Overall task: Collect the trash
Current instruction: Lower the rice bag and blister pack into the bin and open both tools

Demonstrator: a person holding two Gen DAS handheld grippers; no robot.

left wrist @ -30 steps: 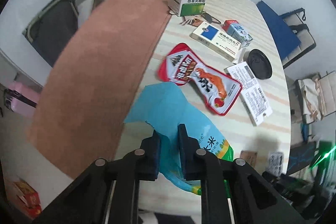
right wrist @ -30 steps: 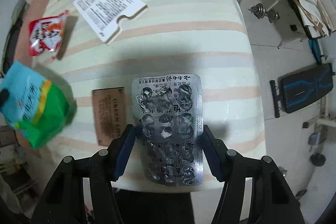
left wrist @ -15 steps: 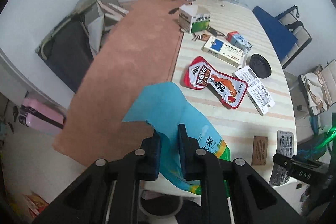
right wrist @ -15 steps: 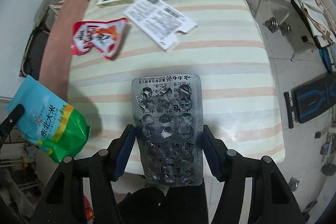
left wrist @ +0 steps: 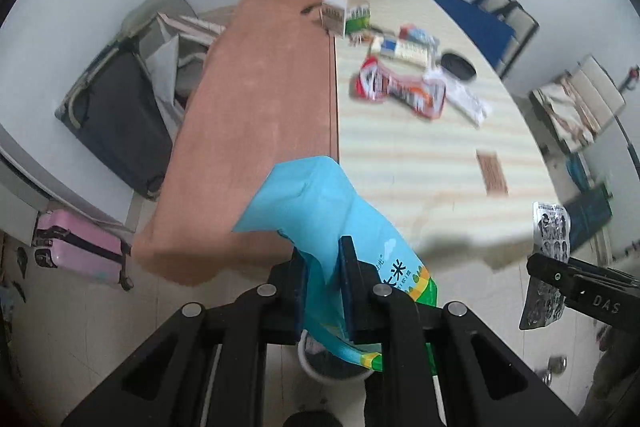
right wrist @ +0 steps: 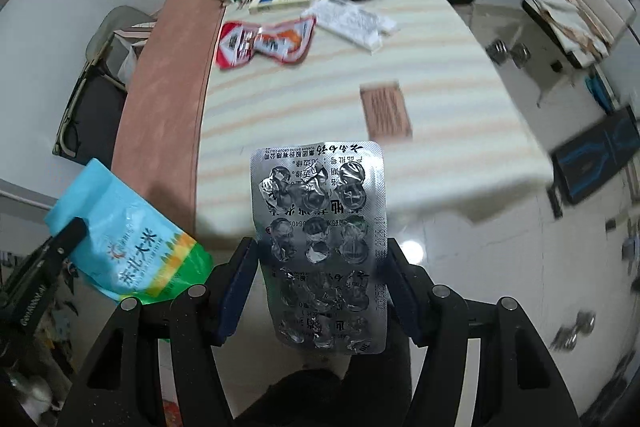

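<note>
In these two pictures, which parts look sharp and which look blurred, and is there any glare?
Left wrist view: the blue-and-green rice bag in the left tool is sharp, while the striped table and the red snack wrapper are smeared.
Right wrist view: the silver blister sheet is sharp and the glossy floor shows glare.

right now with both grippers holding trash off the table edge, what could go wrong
1. The left gripper pinches only the thin torn top of the blue rice bag; its bulk hangs below and might slip or tear.
2. The right gripper holds the empty blister pack by its edges; the foil could buckle and pop out.
3. The white bin is mostly hidden under the bag, so a drop might miss.
</note>
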